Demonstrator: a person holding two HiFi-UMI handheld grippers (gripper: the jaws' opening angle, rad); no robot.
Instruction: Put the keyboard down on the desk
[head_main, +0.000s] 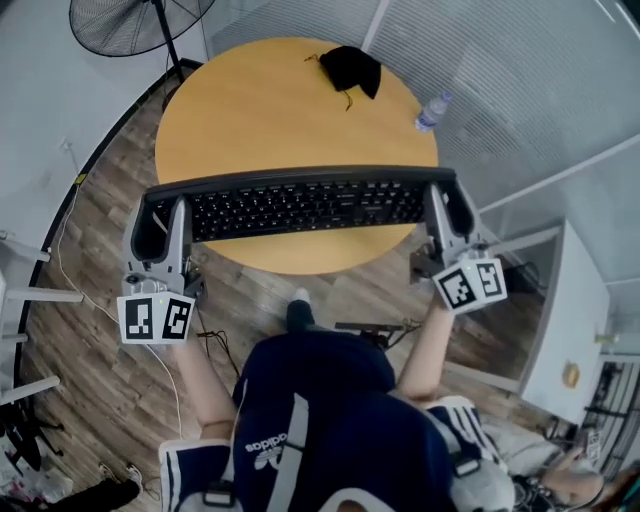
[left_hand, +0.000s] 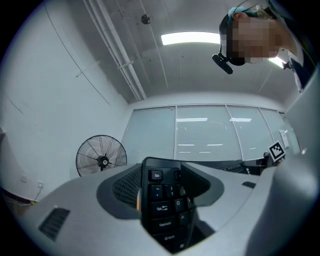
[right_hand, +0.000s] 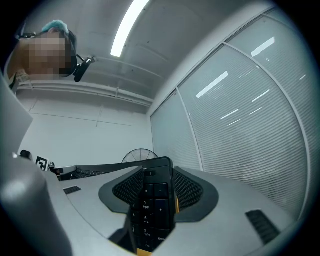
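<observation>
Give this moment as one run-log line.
keyboard: held over round table near edge, not laid down | left tongs: shut on keyboard | right tongs: shut on keyboard

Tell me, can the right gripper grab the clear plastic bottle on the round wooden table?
Probably not. The right gripper is shut on one end of the black keyboard, so it isn't free. The clear plastic bottle lies beyond it.

Head cam: we look steeply down from above at the round light-wood desk (head_main: 250, 110). Both gripper views sit v. close at opposite ends of the long black keyboard (head_main: 300, 205), tilted up, facing each other; all three share keyboard & black pedestal fan (left_hand: 101, 161).
</observation>
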